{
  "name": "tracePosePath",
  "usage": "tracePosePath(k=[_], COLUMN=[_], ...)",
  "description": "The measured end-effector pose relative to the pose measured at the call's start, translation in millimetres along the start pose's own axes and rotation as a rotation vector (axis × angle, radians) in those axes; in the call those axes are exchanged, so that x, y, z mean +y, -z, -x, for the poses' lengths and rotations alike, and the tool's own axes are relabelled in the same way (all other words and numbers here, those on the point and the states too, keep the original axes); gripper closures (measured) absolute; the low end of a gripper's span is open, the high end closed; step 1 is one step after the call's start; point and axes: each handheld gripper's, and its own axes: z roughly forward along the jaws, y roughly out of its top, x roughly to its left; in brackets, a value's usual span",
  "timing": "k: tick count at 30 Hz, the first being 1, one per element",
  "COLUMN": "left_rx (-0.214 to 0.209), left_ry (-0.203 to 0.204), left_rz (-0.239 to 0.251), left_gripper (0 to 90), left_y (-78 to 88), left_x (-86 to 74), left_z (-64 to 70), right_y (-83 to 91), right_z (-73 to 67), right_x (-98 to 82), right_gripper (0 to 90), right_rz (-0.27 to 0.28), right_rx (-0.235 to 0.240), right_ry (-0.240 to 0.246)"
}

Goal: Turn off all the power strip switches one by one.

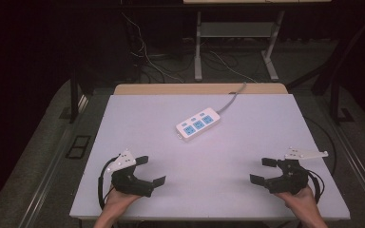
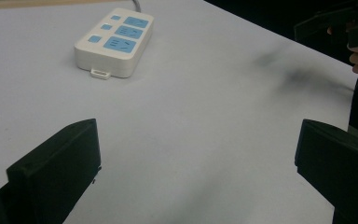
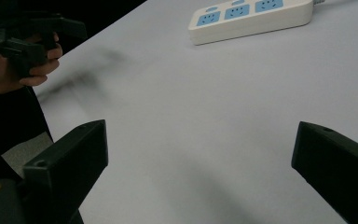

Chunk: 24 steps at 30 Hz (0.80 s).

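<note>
— Two grippers and one power strip, is that all? Take me from the biggest thing down.

— Biggest is the white table (image 1: 209, 190), bare over most of its top. Beyond its far edge the room is dark, with desk legs and loose cables on the floor. Next in size are the two hand-held grippers at the near edge. The left gripper (image 1: 152, 171) sits at the near left and the right gripper (image 1: 264, 170) at the near right, well apart from each other. Both have their jaws spread wide with nothing between them. Smallest is the power strip (image 1: 197, 124), white with three blue sockets, lying flat and at a slant near the middle of the table, a little toward the far side.

— How should the reach go?

— My judgement: the strip is well apart from both grippers, so either must travel forward and inward. Its body looks wide, so I would keep the jaws fully spread, line them across its narrower width, and come down level so it does not skid on the smooth top.

— Anything unclear?

— Yes. The strip's grey cord (image 1: 232, 100) runs off the far edge and its plug end is hidden. In the right gripper view the strip is cut off at the top. The small switches beside the sockets are too small to read.
</note>
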Motion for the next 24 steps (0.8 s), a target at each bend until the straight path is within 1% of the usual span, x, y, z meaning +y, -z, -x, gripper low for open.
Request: tracePosePath(k=[10, 14, 18, 21, 24], left_rx=[-0.005, -0.014, -0.02, -0.021, -0.022], left_ry=[0.003, 0.003, -0.011, -0.013, -0.019], left_rz=[-0.003, -0.014, -0.022, -0.025, -0.035], left_gripper=[0.0, 0.0, 0.0, 0.0, 0.0], left_y=[0.3, -0.6, -2.0, -2.9, -3.3], left_x=[0.4, 0.8, 2.9, 5.3, 10.3], left_z=[1.0, 0.4, 2.0, 2.8, 5.4], right_y=[0.2, -0.7, -1.1, -1.0, -1.0], right_z=[-1.3, -0.8, -0.6, 0.1, 0.8], right_x=[-0.6, -0.8, -1.1, -1.0, -1.0], right_gripper=[3.4, 3.4, 3.4, 3.4, 3.4], right_rz=[-0.011, -0.014, -0.021, -0.021, -0.02], right_rx=[0.003, 0.005, 0.0, -0.001, -0.001], right_ry=[0.0, 0.003, 0.005, 0.008, 0.008])
